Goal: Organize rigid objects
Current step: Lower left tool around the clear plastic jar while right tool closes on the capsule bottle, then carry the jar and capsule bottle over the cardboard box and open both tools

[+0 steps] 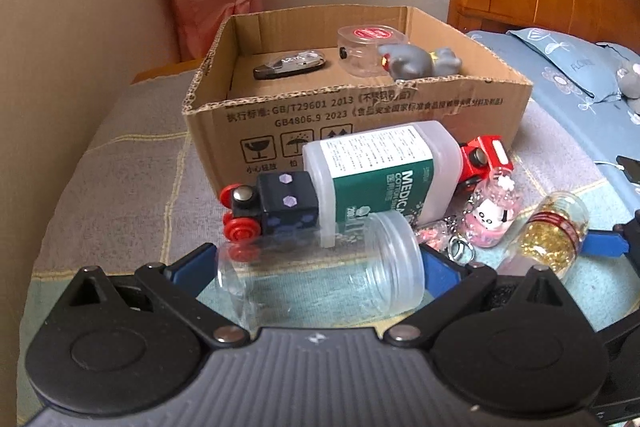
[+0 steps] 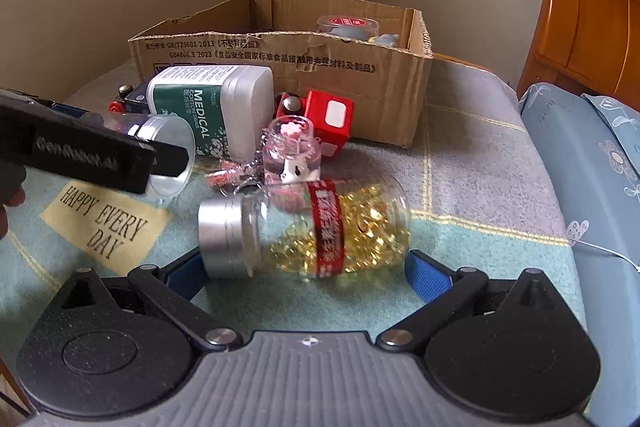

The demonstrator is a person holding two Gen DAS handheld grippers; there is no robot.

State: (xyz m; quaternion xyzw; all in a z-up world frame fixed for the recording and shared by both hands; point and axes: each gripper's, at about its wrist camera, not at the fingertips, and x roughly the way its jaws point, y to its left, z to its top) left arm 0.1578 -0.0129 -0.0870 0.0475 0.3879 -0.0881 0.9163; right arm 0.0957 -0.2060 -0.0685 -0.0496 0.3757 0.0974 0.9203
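Two jars are straddled on the bed: clear jar [image 1: 320, 267] by left hand-held gripper [image 1: 320, 263], capsule jar [image 2: 312, 227] by right hand-held gripper [image 2: 306, 267], both wide.

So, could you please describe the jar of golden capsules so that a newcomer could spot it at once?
Start at the cardboard box on the bed; loose items lie in front of it. Nearest the right tongs, between their blue fingers, lies the jar of golden capsules on its side. Unlike the empty clear jar and the small pink bottle, it has a silver lid and a red label band.
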